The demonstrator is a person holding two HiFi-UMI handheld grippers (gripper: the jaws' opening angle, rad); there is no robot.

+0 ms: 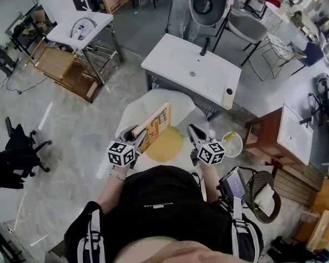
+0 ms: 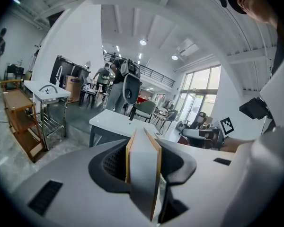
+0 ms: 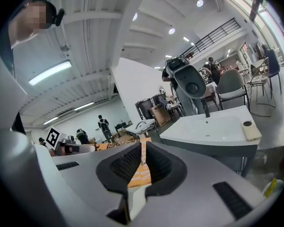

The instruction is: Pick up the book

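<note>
The book (image 1: pixel 153 126) has an orange printed cover and stands tilted in the air over a round white table (image 1: pixel 148 106). My left gripper (image 1: pixel 136 137) is shut on its lower end. In the left gripper view the book (image 2: pixel 143 169) stands edge-on between the two pads, pages facing me. My right gripper (image 1: pixel 192 130) hangs a little to the book's right, apart from it. In the right gripper view its jaws leave only a thin slit, with nothing gripped. The orange cover (image 3: pixel 139 174) shows through that slit.
A yellow disc (image 1: pixel 165 145) lies on the round table. Beyond it stands a white basin counter (image 1: pixel 192 73). A wooden cabinet with a basin (image 1: pixel 277 136), a small cup (image 1: pixel 232 143) and a chair (image 1: pixel 261 195) are at the right. Another basin stand (image 1: pixel 79 29) is far left.
</note>
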